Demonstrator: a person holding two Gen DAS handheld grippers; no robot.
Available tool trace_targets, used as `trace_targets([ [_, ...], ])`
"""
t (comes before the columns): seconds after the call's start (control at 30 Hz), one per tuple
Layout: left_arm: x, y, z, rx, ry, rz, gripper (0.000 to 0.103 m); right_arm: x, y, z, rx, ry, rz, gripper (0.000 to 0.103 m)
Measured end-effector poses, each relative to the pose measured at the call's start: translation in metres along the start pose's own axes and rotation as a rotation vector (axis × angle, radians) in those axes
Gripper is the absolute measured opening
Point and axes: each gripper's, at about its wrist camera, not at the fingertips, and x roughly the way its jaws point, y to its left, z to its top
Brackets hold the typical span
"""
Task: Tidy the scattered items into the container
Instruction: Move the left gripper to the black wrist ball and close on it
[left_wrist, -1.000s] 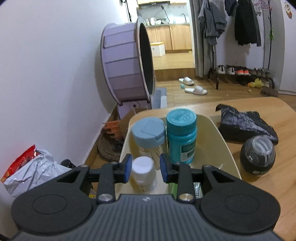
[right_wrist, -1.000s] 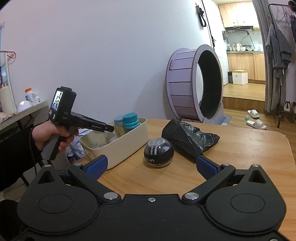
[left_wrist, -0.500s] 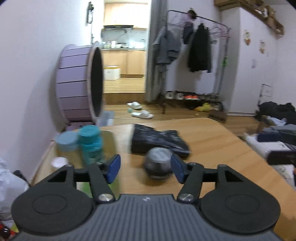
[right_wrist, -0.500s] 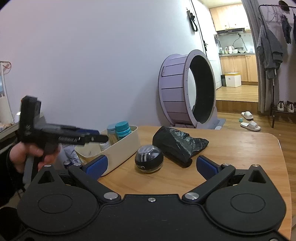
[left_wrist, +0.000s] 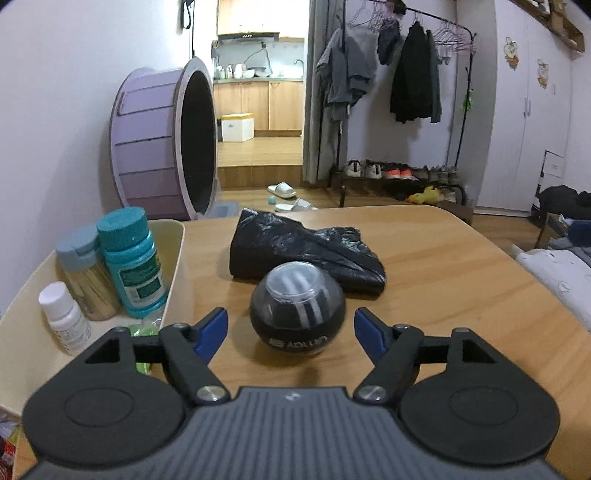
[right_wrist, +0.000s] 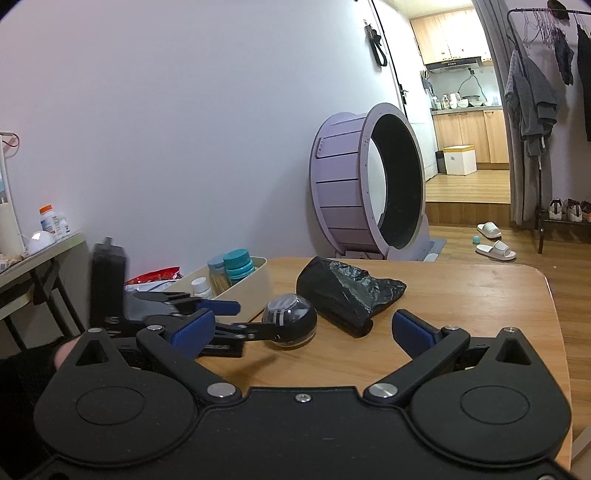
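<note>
A black gyro ball (left_wrist: 297, 308) with a clear top sits on the wooden table (left_wrist: 443, 266), just ahead of my open left gripper (left_wrist: 291, 334); its fingers stand on either side of the ball, apart from it. A crumpled black plastic bag (left_wrist: 303, 245) lies behind the ball. The cream container (left_wrist: 176, 236) at the left holds a teal bottle (left_wrist: 131, 262), a blue-capped jar (left_wrist: 83, 271) and a small white bottle (left_wrist: 64, 317). My right gripper (right_wrist: 301, 330) is open and empty, held back from the table; in its view I see the ball (right_wrist: 291, 319), bag (right_wrist: 347, 291) and container (right_wrist: 255, 280).
A purple cat wheel (left_wrist: 162, 144) stands on the floor past the table's far left. A clothes rack (left_wrist: 399, 92) and shoes stand behind. The table's right edge (left_wrist: 546, 291) drops to bedding. A side table (right_wrist: 40, 243) with bottles is at the far left.
My left gripper has swung right from over the container to the gyro ball and opened wider. The right gripper has shifted slightly closer to the table.
</note>
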Motion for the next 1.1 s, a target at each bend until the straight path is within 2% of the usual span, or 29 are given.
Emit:
trace_targets([
  [0.37,0.015,-0.012,0.002,0.072,0.017,0.012,0.079,0.003,0.000,-0.001,-0.002,0.005,-0.001,0.103],
  [0.53,0.006,-0.016,0.001,0.077,-0.035,-0.016,0.079,0.002,-0.001,-0.002,0.000,0.003,-0.002,0.103],
  [0.67,0.013,-0.020,0.000,0.063,-0.011,-0.027,0.079,0.002,-0.003,-0.001,0.004,-0.001,-0.004,0.103],
  [0.9,0.032,-0.025,-0.002,0.022,0.017,0.056,0.079,0.002,-0.003,-0.002,0.003,-0.003,-0.003,0.103],
  [1.1,0.047,-0.020,0.000,-0.020,0.051,0.074,0.079,0.000,-0.002,-0.001,-0.002,-0.002,-0.001,0.103],
])
